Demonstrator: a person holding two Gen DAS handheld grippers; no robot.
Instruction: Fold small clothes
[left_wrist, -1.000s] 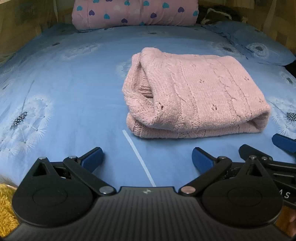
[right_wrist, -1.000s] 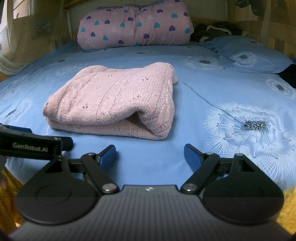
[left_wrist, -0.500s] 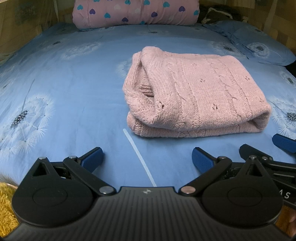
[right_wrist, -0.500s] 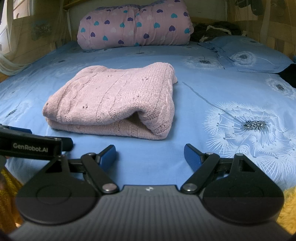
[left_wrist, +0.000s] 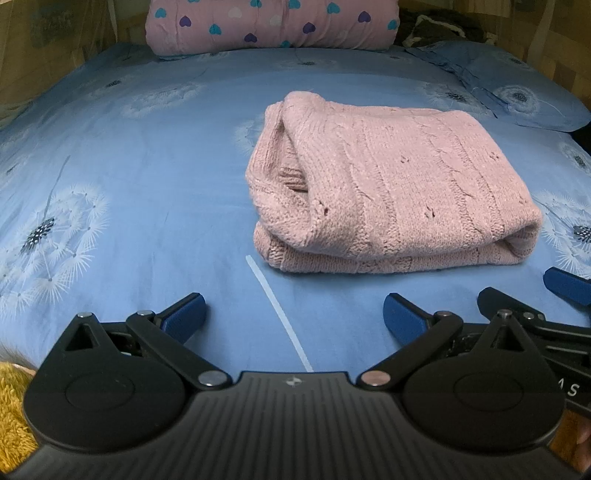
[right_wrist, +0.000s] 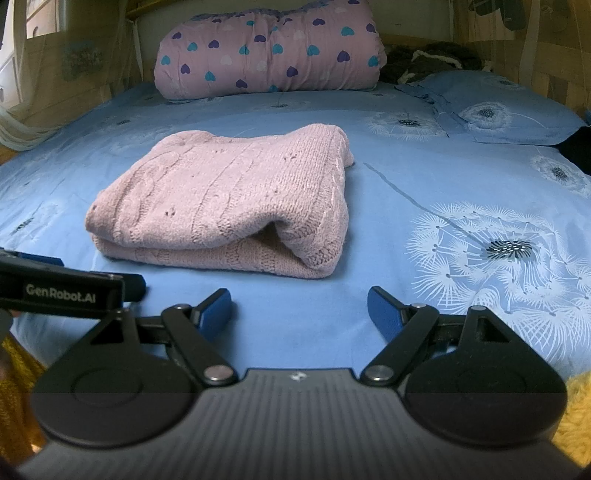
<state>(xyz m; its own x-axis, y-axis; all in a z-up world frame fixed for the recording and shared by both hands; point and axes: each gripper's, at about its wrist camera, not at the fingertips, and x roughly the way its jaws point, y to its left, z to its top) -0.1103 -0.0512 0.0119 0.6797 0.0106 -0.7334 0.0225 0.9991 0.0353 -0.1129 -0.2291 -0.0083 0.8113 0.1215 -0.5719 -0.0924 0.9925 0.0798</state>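
Pink knit sweater (left_wrist: 391, 184) lies folded in a thick rectangle mid-bed on the blue dandelion sheet (left_wrist: 147, 177), apart from both tools. Left gripper (left_wrist: 293, 314) jaws spread wide, nothing between. Right gripper (right_wrist: 299, 308) same, wide and empty, over the sheet near the sweater's front edge. Heart-print bedding roll (right_wrist: 269, 51) sits at the headboard.

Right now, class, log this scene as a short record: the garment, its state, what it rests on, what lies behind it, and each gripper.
garment: pink knit sweater
state: folded into a thick bundle
surface: blue sheet with dandelion print
behind: heart-print quilt roll; blue pillow at far right
left gripper: open, empty, short of the sweater
right gripper: open, empty, short of the sweater
contact: neither gripper touches the sweater
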